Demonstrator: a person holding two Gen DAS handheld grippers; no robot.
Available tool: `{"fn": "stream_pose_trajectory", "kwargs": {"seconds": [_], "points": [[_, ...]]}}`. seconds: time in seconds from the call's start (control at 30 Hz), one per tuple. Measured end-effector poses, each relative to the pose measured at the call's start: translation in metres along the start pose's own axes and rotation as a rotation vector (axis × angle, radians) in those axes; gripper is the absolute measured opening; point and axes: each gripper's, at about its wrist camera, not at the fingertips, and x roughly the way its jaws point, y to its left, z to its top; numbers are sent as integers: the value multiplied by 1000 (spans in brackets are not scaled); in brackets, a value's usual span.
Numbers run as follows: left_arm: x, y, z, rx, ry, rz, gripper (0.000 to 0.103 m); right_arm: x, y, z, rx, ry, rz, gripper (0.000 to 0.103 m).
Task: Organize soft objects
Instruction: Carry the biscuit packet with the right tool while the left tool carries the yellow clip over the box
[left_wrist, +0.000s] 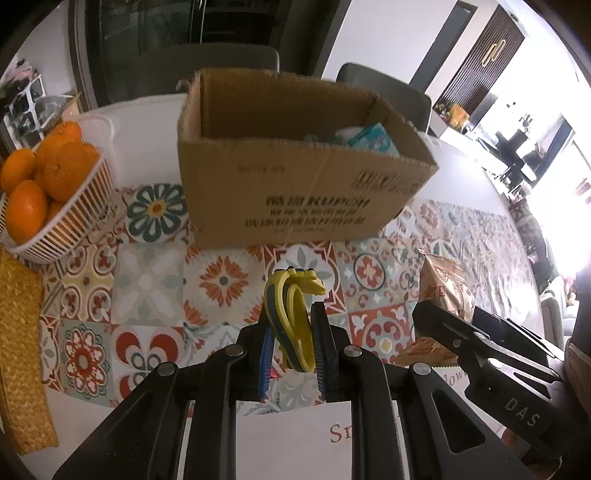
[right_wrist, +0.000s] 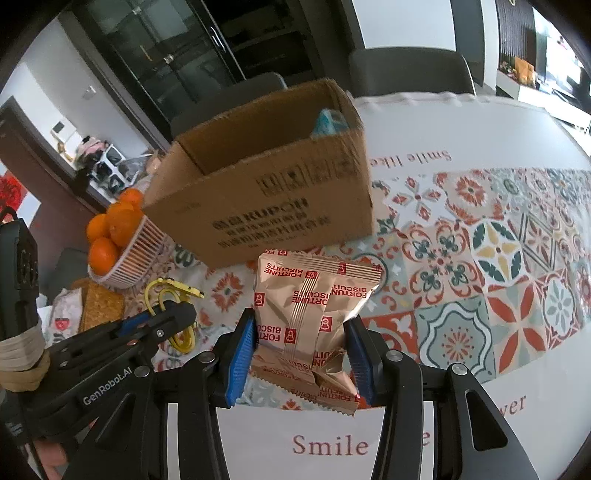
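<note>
You are partway through: the cardboard box (left_wrist: 295, 162) already has a teal packet (left_wrist: 373, 138) and something pale lying against its right inner wall, while two items are in your grippers and not yet inside. Your left gripper (left_wrist: 291, 328) is closed nearly all the way on a yellow-and-blue looped item (left_wrist: 291, 306), which stands up between the blue pads just in front of the box's printed near wall. Your right gripper (right_wrist: 301, 343) has its jaws set wide apart, yet both pads press the sides of a gold Fortune Biscuits packet (right_wrist: 314, 314), so it looks held; the packet hangs in front of the box's near right corner, above the patterned tablecloth (right_wrist: 480, 258). As far as I can judge, both items need to go over the near rim and into the box, and I cannot tell whether other soft things wait elsewhere. To the left of the box, a white slatted basket (left_wrist: 77, 214) holds a heap of oranges (left_wrist: 40, 173), and a woven yellow mat (left_wrist: 18, 332) lies nearer you than that basket.
</note>
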Motion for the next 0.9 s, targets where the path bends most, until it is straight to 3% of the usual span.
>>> {"fn": "stream_pose_trajectory", "kwargs": {"seconds": [0.9], "points": [[-76, 5, 40, 31, -197, -21, 20, -53, 45, 43, -87, -175, 83, 48]]}}
